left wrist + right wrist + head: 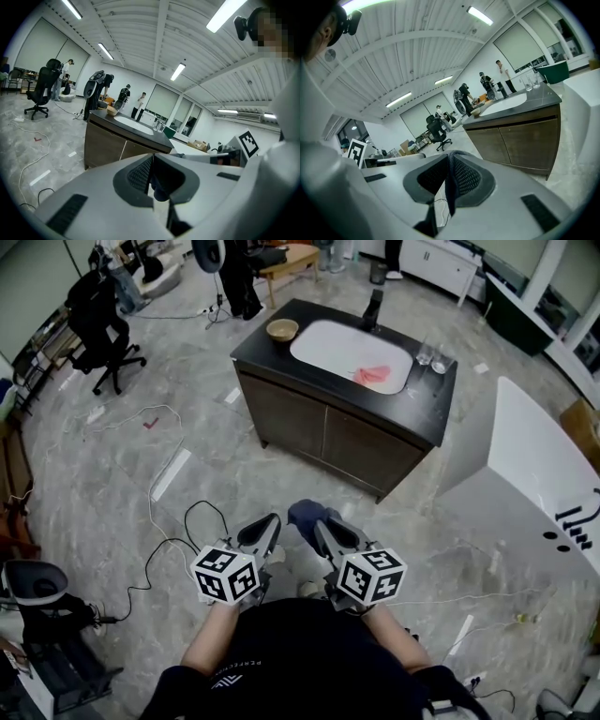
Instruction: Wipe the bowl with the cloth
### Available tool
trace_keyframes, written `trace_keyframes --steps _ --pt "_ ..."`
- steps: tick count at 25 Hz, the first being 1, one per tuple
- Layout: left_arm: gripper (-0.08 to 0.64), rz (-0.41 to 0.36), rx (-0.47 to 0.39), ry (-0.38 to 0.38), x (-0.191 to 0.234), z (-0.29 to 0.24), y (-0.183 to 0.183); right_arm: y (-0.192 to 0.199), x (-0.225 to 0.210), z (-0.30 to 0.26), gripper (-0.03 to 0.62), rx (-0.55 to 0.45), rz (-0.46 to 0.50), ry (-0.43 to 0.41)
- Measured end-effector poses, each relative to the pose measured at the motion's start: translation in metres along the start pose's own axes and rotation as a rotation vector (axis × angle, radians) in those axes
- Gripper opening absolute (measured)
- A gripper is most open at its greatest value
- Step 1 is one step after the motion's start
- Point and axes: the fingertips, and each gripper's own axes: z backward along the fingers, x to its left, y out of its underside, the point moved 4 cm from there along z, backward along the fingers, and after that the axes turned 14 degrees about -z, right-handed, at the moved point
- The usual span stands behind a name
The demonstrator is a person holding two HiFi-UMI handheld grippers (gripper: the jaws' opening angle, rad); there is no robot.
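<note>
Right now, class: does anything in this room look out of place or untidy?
Loose cables trail across the floor near the person, a likely trip hazard; a pink cloth lies crumpled in the sink.

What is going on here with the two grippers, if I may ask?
A person holds a gripper in each hand, some way from the dark cabinet. The right gripper pinches what looks like a dark blue cloth in its fingers; the left gripper is shut and empty. The bowl sits on the countertop beside the sink, not yet reached.
</note>
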Motion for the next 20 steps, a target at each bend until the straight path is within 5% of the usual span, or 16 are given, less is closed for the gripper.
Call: trace_keyframes --steps 20 --pt "0.012 -0.003 0.019 0.104 0.082 -0.075 -0.032 -0.061 -0.033 -0.069 0.057 -0.062 -0.042 0.11"
